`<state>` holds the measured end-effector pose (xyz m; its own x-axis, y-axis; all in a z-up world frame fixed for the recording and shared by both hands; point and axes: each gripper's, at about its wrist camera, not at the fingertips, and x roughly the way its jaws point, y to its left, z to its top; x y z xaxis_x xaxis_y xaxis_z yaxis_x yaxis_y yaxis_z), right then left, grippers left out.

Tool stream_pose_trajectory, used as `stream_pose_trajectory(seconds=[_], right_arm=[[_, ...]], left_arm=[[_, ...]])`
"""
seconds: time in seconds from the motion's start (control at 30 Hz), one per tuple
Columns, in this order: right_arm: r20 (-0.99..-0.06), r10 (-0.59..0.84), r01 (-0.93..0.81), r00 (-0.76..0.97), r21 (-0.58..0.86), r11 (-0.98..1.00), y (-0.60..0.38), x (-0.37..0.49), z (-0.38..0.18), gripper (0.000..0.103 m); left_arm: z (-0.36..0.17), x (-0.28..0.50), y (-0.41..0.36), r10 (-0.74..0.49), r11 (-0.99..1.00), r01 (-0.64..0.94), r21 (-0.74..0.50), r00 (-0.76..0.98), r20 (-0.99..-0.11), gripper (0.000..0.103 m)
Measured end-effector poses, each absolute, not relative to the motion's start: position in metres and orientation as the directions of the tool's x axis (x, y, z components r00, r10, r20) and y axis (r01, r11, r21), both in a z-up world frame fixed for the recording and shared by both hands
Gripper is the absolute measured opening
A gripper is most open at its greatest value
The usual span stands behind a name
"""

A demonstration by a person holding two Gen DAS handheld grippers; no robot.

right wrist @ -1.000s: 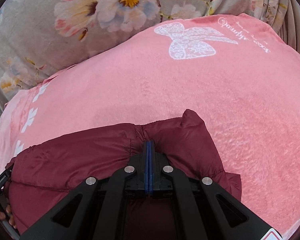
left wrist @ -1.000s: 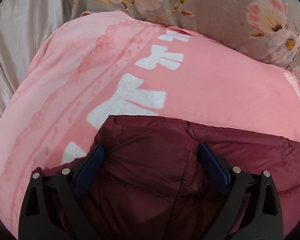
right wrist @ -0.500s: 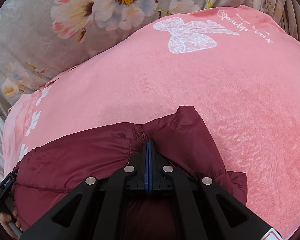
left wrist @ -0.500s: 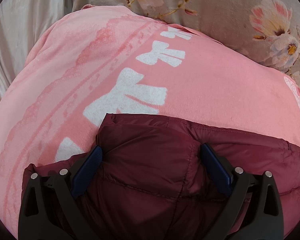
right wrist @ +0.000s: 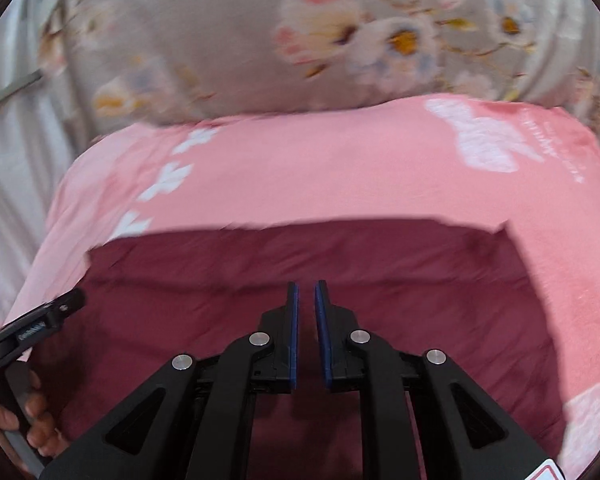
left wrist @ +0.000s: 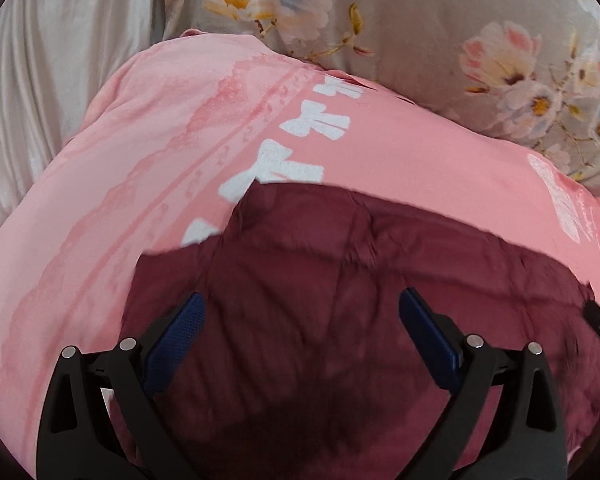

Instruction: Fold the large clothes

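A dark red quilted jacket (left wrist: 312, 280) lies folded flat on a pink blanket (left wrist: 148, 184). It also shows in the right wrist view (right wrist: 260, 272) as a broad rectangle. My left gripper (left wrist: 302, 312) is wide open above the jacket and holds nothing. My right gripper (right wrist: 305, 292) is slightly open, its blue pads a narrow gap apart, above the jacket's middle and empty. The left gripper's body (right wrist: 36, 324) shows at the left edge of the right wrist view, held by a hand.
The pink blanket (right wrist: 340, 168) has white bow prints and lies on a grey floral bedspread (left wrist: 440, 32). Pale satin fabric (left wrist: 52, 72) hangs at the left. The right wrist view is blurred by motion.
My right gripper has let go of the jacket's corner, opened a little and pulled back and up. The jacket now lies flat. My left gripper, open throughout, has also risen away.
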<state>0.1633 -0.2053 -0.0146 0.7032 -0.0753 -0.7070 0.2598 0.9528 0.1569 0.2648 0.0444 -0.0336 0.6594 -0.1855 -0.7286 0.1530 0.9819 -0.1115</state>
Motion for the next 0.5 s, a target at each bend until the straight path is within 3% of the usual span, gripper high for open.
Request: stream_pose_trajectory(seconds=[0.37,0.5], right_arm=[[-0.739,-0.045,0.2,0.673,0.123,0.972,-0.15,0.164,-0.069,0.013],[-0.743,-0.023,0.198,0.669,0.148,0.969,-0.155,0.165,-0.07,0.012]], left_arm=[[-0.037,0.189,0.104,-0.175,0.984,0.09,-0.155,0.652,-0.737,0.095],[-0.047,0.176,0.146,-0.198,0.969,0.012,-0.245,0.625,-0.755,0.096]])
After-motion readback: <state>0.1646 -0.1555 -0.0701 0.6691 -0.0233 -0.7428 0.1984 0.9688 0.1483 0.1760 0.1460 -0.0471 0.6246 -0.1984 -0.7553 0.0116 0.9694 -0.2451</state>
